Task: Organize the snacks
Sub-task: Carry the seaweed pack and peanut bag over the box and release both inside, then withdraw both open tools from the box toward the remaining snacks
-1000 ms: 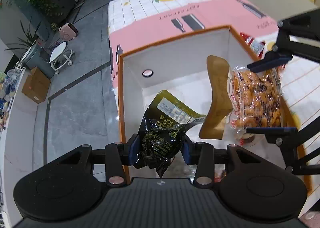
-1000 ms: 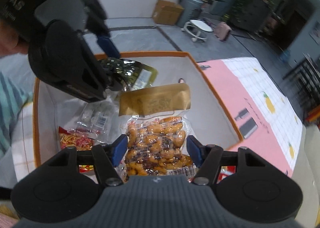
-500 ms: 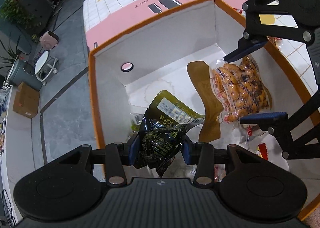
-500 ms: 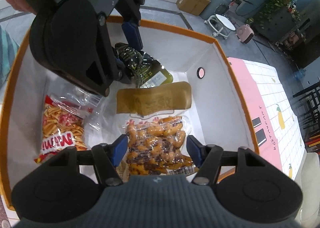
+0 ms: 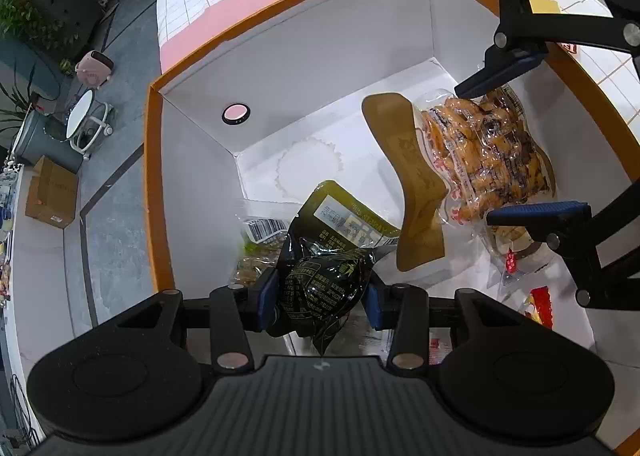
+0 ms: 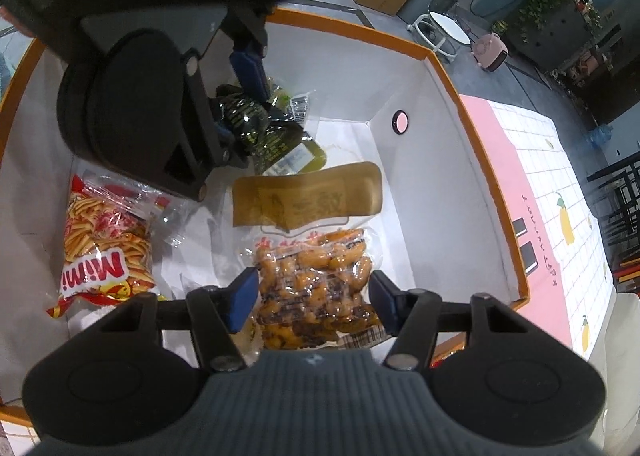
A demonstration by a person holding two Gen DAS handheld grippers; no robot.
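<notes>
Along the left wall of the orange-rimmed box (image 5: 154,191), the left hand-held gripper (image 5: 320,298) pinches the crumpled end of a dark green snack bag (image 5: 326,284), whose far end droops toward the box floor near the left corner. Under it lies a clear packet with a barcode label (image 5: 264,230). In the right wrist view, a red bag of snack sticks (image 6: 106,252) rests flat by the box's near-left edge.

Toward the middle and right, a clear pack of orange-brown snacks (image 6: 316,288) with a gold header card (image 6: 306,195) lies on the floor of the box. The right hand-held gripper (image 6: 312,298) has its jaws spread on either side of this pack; the pads appear just clear of it, though contact on the left pad cannot be ruled out.

The step in hand looks like placing both packs inside the box: the right one seems set down, the green bag is not yet released. The next move likely calls for lowering the green bag onto free floor beside the barcode packet, opening the jaws, and lifting both grippers out without dragging the packs.
</notes>
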